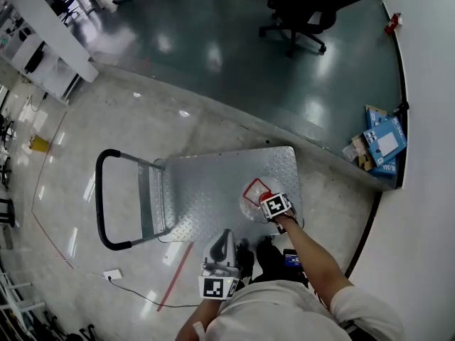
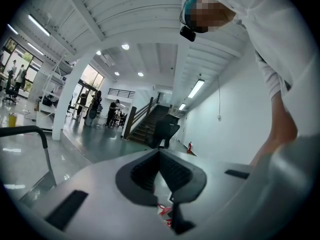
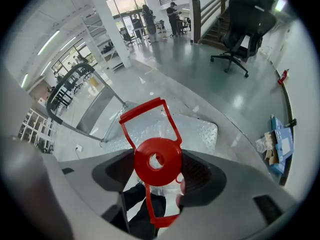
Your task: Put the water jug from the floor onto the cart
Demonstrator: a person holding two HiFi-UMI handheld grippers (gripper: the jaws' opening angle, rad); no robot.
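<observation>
The right claw [image 3: 160, 170] is closed in on the red cap [image 3: 156, 160] of the water jug [image 1: 254, 192], one jaw pressed to each side of it; the jug's red carrying handle [image 3: 147, 116] sticks up past the jaws, and the clear body hangs below them. From where the head view looks down, the jug sits over the near right part of the cart [image 1: 206, 183], on or just above its ribbed metal deck; I cannot tell whether it is touching. The person's bare forearm [image 1: 313, 251] reaches out from a white sleeve to that claw.

The left claw [image 2: 160, 154] has its jaws drawn together at the tips with nothing between them; it is held back close to the person's body, off the near edge of the cart and pointing across the deck.

The cart's black loop handle [image 1: 99, 197] stands at the far left end; a red tape line [image 1: 174, 275] runs along the pale floor below it. Further off, on the dark glossy floor, a black office chair [image 1: 298, 13] stands well apart; blue boxes [image 1: 384, 141] lie against the curved white wall to the right.
</observation>
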